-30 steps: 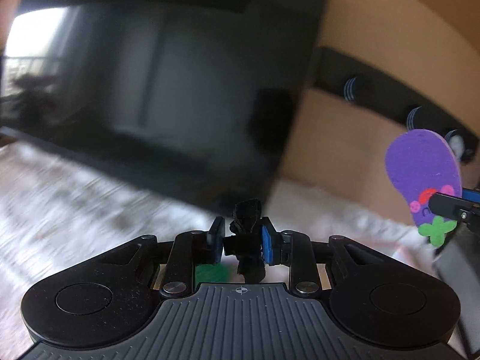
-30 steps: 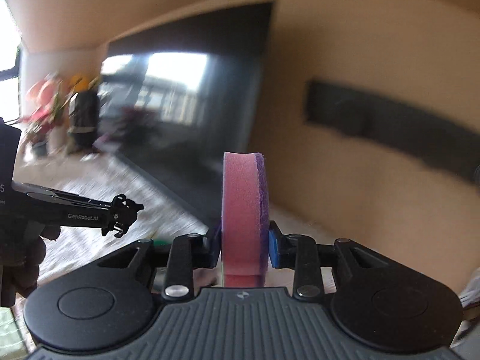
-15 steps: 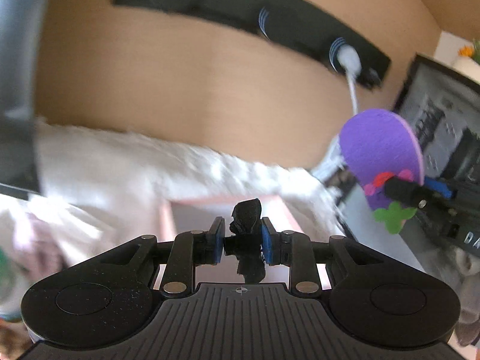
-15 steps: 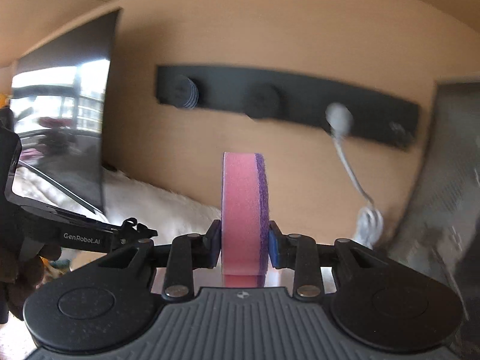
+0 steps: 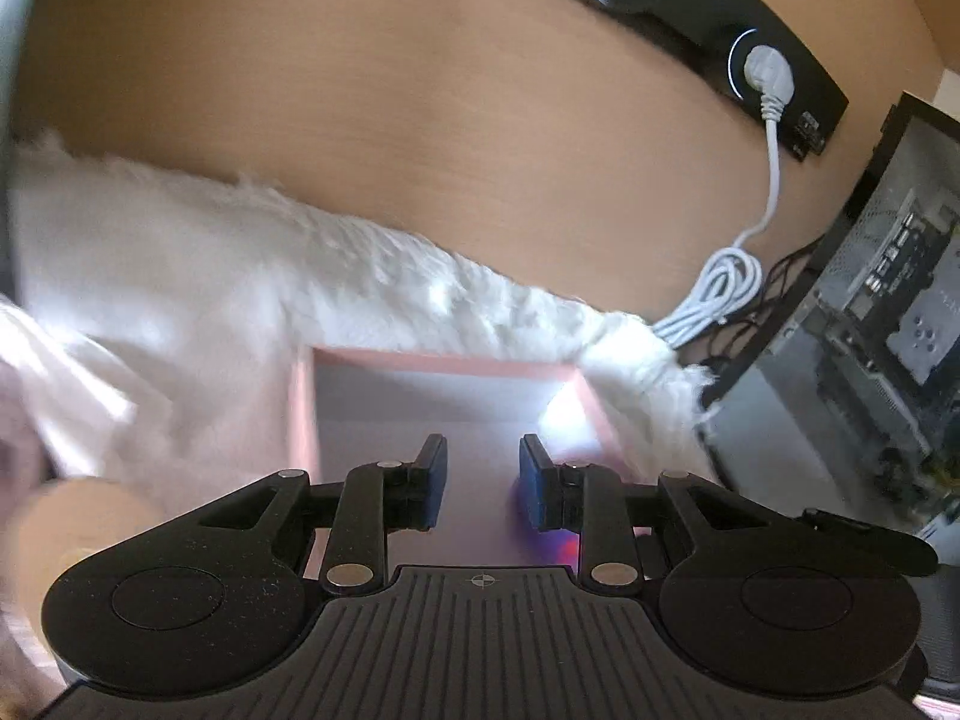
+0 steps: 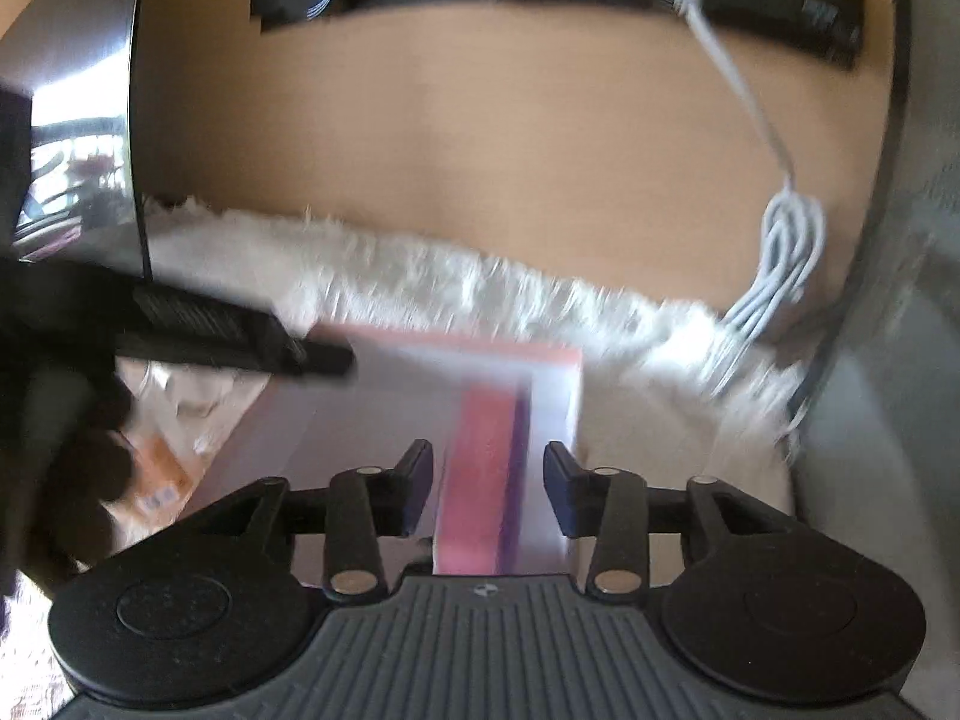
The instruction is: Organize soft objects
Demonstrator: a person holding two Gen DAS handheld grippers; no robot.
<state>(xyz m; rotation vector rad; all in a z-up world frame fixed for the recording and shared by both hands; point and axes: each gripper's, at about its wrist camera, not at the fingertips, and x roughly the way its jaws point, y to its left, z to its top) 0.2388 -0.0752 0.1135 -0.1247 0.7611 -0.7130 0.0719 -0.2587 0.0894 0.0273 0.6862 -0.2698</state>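
Observation:
A pink-rimmed box (image 5: 444, 363) with a pale inside sits on white fur; it also shows in the right wrist view (image 6: 558, 354). My left gripper (image 5: 483, 483) is open and empty above the box. A blurred purple and red patch (image 5: 555, 543) shows in the box beside its right finger. My right gripper (image 6: 486, 486) is open. The pink and purple foam toy (image 6: 489, 480) stands blurred between its spread fingers, apart from both pads, over the box. The left gripper (image 6: 240, 342) reaches in from the left of the right wrist view.
A white fur rug (image 5: 252, 276) covers the desk. A black socket strip (image 5: 690, 6) with a white plug and coiled cable (image 5: 720, 294) sits on the wooden wall. An open computer case (image 5: 870, 324) stands right. A dark monitor (image 6: 72, 120) is left.
Both grippers swung right and down over the pink box and opened. The small black toy is gone from the left gripper. The right gripper let go of the foam toy.

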